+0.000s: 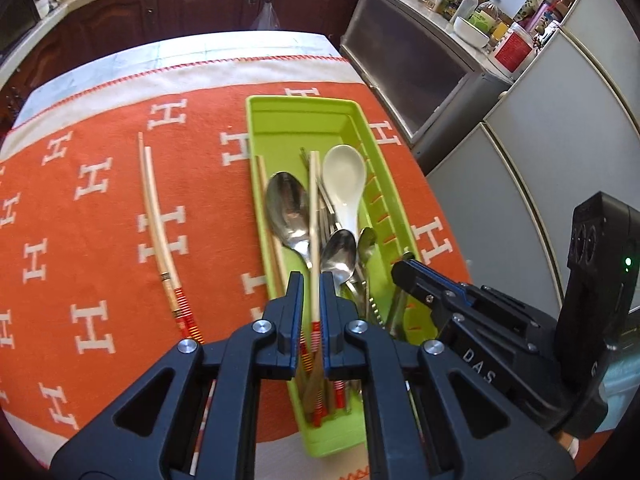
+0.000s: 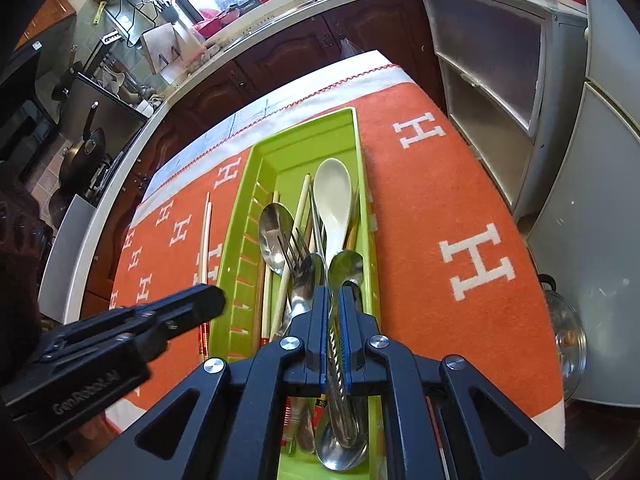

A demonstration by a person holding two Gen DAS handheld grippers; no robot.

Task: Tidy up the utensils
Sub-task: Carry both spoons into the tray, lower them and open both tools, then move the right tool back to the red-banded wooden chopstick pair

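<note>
A green utensil tray [image 1: 280, 120] lies on an orange cloth with white H marks. It holds a white ceramic spoon [image 1: 346, 176], metal spoons [image 1: 286, 204], a fork [image 2: 294, 246] and chopsticks. My left gripper [image 1: 311, 284] is shut on a cream chopstick [image 1: 314, 216] with a red-striped end, held over the tray. My right gripper [image 2: 335, 292] is shut on the handle of a small metal spoon [image 2: 345, 266] over the tray's near end. Two more chopsticks [image 1: 154, 208] lie on the cloth left of the tray. The right gripper also shows in the left wrist view [image 1: 404, 268].
The table's right edge [image 2: 520, 216] drops toward grey cabinets [image 1: 560, 152]. A counter [image 1: 460, 12] with jars and a bowl runs behind. A glass pot lid [image 2: 568, 332] sits low on the right. The left gripper shows at the left of the right wrist view [image 2: 212, 300].
</note>
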